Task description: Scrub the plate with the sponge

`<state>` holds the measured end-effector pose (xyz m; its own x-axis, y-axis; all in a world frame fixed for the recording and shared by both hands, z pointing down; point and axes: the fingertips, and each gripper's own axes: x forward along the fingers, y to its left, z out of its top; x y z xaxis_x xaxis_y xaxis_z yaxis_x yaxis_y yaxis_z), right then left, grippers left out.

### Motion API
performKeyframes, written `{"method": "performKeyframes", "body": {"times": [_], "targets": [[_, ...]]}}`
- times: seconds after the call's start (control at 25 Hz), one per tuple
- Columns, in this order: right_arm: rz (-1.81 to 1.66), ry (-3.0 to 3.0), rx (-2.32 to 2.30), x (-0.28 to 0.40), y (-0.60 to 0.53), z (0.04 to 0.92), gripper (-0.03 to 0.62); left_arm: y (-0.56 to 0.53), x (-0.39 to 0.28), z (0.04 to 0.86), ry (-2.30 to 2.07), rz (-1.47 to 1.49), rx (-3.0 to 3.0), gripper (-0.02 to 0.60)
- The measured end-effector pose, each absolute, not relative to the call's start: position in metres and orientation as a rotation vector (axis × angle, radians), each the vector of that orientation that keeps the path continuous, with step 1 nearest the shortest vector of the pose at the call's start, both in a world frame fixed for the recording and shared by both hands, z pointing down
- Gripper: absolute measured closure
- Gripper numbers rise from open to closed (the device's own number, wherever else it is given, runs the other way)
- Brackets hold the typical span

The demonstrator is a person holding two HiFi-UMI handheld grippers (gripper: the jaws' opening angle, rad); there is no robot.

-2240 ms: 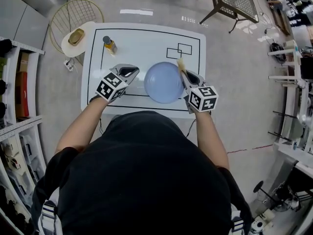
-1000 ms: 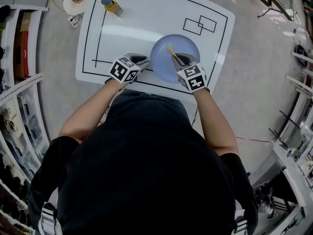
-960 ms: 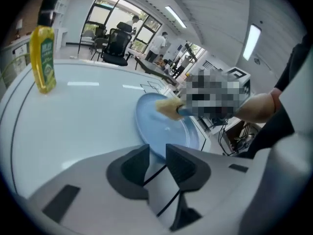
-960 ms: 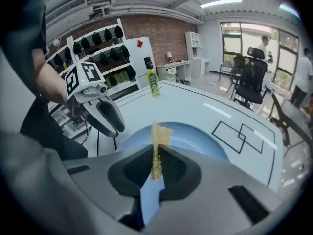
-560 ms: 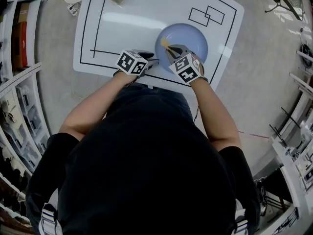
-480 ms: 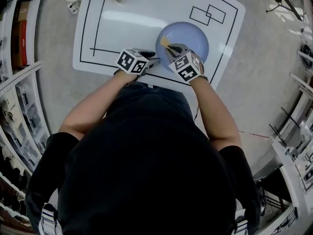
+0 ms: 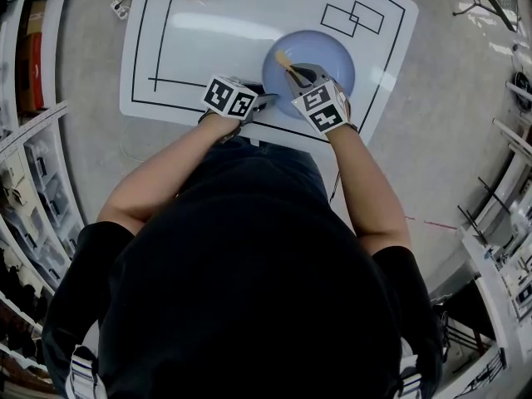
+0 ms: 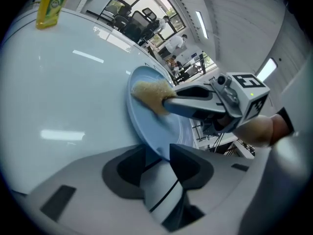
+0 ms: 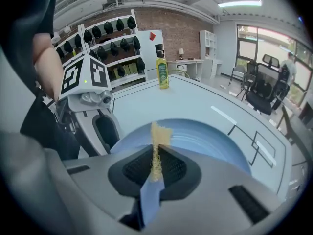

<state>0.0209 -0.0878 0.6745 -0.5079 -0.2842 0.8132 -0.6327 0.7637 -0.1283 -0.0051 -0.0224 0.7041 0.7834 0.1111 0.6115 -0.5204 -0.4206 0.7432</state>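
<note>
Brick wall (image 9: 188, 31) only before right claw (image 9: 155, 151)

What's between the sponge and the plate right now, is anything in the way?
Nothing visible. The sponge, clamped in the right hand-held gripper, is directly over the bare face of the plate. The left hand-held gripper, whose jaws have just been opening, has the plate's near rim between them, off to the side.

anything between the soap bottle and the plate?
No. The white table between the yellow bottle and the blue plate is bare, with only light reflections on it; the left gripper view shows this.
</note>
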Motion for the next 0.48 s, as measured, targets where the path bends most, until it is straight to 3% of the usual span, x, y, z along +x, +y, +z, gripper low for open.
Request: {"method": "performKeyframes", "body": {"times": [0.48], "targets": [[0.447,-2.079,0.537,0.009,-0.067,0.697,0.563,-0.027,0.005,0.705,-0.345,0.690,1.792,0.449]]}}
